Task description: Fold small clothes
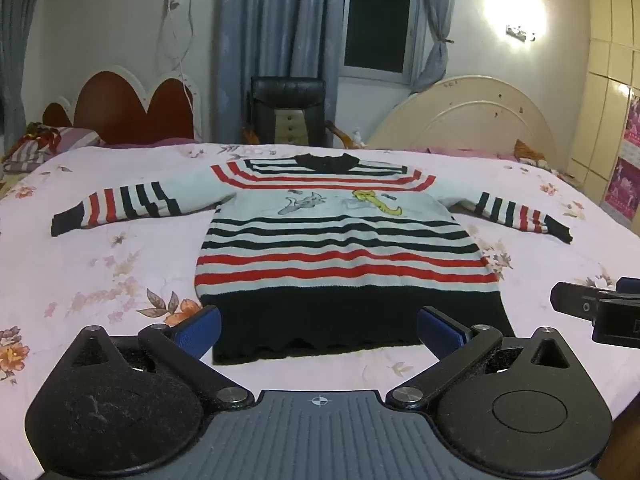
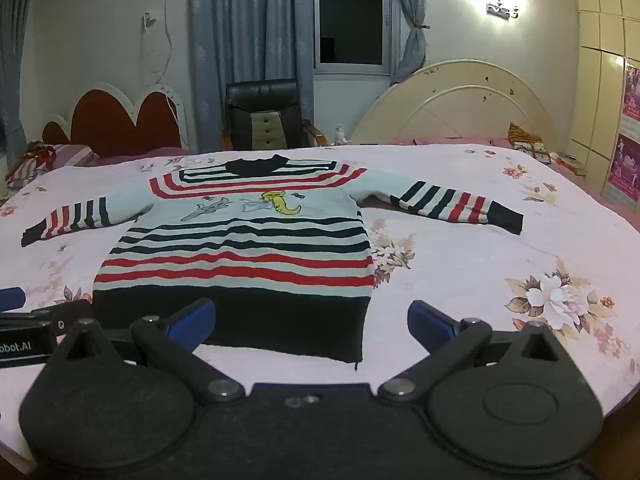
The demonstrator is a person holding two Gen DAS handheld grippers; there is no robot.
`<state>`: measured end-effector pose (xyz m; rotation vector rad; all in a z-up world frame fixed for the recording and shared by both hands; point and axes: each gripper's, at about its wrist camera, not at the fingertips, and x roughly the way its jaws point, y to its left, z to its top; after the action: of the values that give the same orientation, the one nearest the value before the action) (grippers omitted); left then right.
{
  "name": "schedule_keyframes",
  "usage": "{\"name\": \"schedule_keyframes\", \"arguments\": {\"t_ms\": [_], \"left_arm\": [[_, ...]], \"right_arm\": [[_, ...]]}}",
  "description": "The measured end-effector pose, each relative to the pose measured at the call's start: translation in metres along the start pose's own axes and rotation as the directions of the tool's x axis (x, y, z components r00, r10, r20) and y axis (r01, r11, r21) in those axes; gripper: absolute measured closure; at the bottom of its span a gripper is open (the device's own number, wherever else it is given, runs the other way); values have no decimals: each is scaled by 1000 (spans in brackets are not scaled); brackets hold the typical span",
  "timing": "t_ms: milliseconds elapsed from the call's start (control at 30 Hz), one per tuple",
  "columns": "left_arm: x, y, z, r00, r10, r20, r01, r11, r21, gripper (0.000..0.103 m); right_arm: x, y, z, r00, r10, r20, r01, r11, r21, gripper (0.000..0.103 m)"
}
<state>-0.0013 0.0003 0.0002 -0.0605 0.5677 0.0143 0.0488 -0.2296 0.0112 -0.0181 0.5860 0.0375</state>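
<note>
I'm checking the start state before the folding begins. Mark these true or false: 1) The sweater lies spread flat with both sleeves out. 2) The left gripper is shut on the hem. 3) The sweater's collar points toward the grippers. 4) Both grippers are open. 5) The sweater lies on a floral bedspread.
1) True: the sweater is flat, sleeves out to both sides.
2) False: the left gripper is open and holds nothing; the dark hem lies between its fingers.
3) False: the collar is at the far end; the hem is nearest.
4) True: the right gripper is open too.
5) True: the floral bedspread is under it.
</note>
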Motion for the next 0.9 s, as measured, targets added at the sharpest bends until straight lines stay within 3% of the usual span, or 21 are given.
{"name": "schedule_keyframes", "arguments": {"t_ms": [900], "left_arm": [[2, -5, 1, 1000, 1, -17, -1, 1000, 23, 0]], "right_arm": [[4, 0, -5, 1000, -19, 1, 19, 1000, -7, 1]]}}
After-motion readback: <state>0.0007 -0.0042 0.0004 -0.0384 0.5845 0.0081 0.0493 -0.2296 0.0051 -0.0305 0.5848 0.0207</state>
